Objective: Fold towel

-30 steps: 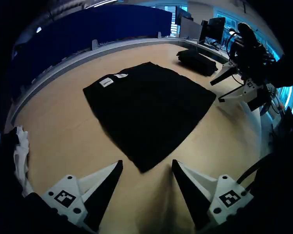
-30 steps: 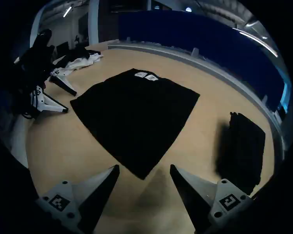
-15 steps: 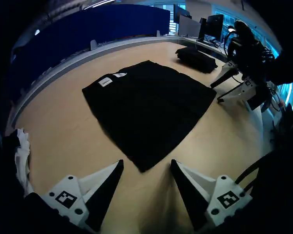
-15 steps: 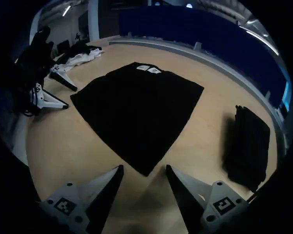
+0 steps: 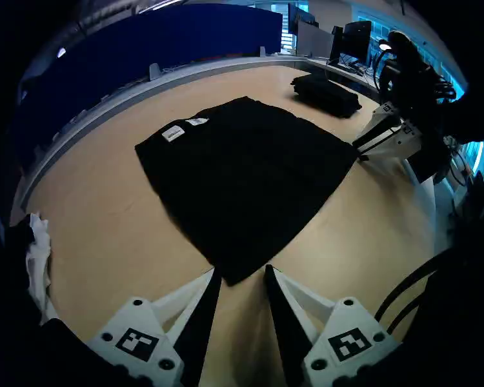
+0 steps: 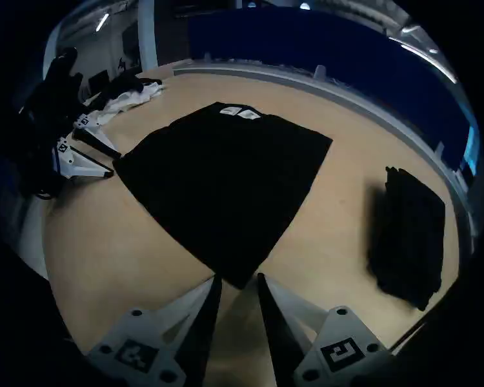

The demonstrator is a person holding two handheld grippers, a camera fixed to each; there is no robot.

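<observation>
A black towel (image 5: 242, 180) lies flat on the wooden table (image 5: 113, 213), with white tags (image 5: 174, 133) near its far corner. In the left gripper view, my left gripper (image 5: 242, 271) is down at the table, its jaws narrowed but still apart, and the towel's near corner lies between the tips. In the right gripper view the towel (image 6: 229, 180) spreads out ahead. My right gripper (image 6: 237, 278) stands the same way around another corner, fingers close but not meeting. Each gripper also shows farther off in the other's view: the right gripper (image 5: 357, 148) and the left gripper (image 6: 116, 164).
A folded dark stack (image 5: 326, 95) sits on the table beyond the towel, also seen as a dark stack (image 6: 410, 235) at the right. Crumpled white cloth (image 5: 39, 258) lies near the table's edge. A blue partition (image 5: 145, 45) runs along the back, with monitors (image 5: 352, 39) behind.
Both grippers have narrowed their jaws a good deal around the towel corners. They also sit slightly closer to the towel than a second ago.
</observation>
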